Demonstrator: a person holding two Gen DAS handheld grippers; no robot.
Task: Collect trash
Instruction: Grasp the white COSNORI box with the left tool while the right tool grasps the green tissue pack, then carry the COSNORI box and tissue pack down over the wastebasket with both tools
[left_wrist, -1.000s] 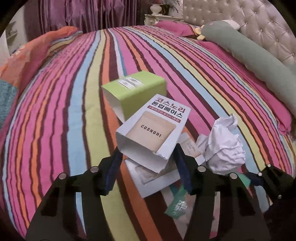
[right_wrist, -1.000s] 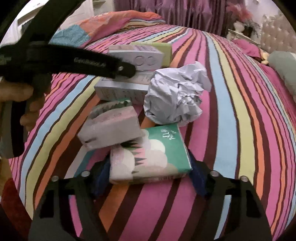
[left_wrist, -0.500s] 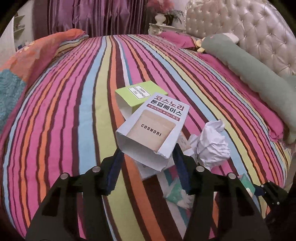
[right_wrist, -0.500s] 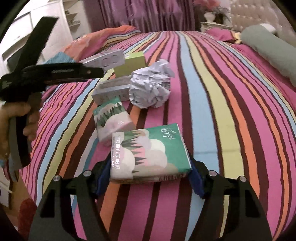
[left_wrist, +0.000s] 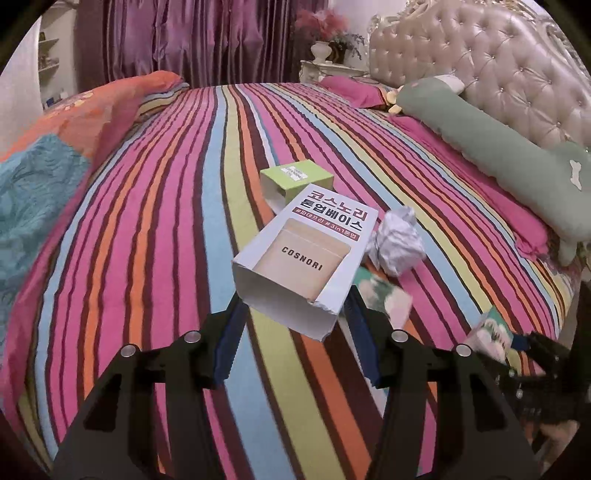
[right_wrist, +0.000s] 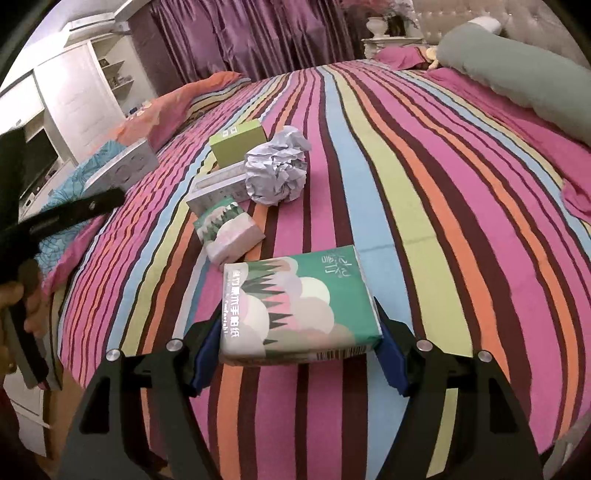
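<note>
The left gripper (left_wrist: 293, 314) is shut on a white COSNORI carton (left_wrist: 303, 258), held tilted above the striped bed (left_wrist: 147, 240). The right gripper (right_wrist: 297, 350) is shut on a green tissue pack (right_wrist: 295, 306), also off the bed. On the bed lie a green box (right_wrist: 238, 142), a crumpled paper ball (right_wrist: 277, 173), a flat white box (right_wrist: 218, 188) and a small tissue pack (right_wrist: 229, 232). In the right wrist view the left gripper (right_wrist: 66, 218) with its carton (right_wrist: 122, 170) is at the left. The green box (left_wrist: 295, 181) and paper ball (left_wrist: 397, 240) lie beyond the carton.
A long green plush pillow (left_wrist: 498, 162) and pink pillows lie along the tufted headboard (left_wrist: 498, 74). An orange and blue quilt (left_wrist: 55, 155) is bunched at the bed's left. Purple curtains (right_wrist: 240, 40) and white cabinets (right_wrist: 74, 96) stand beyond the bed. A hand (right_wrist: 22, 299) grips the left tool.
Both grippers have risen and drawn back from the pile, each with its item still in its grip. The remaining trash on the bed now looks farther away.
</note>
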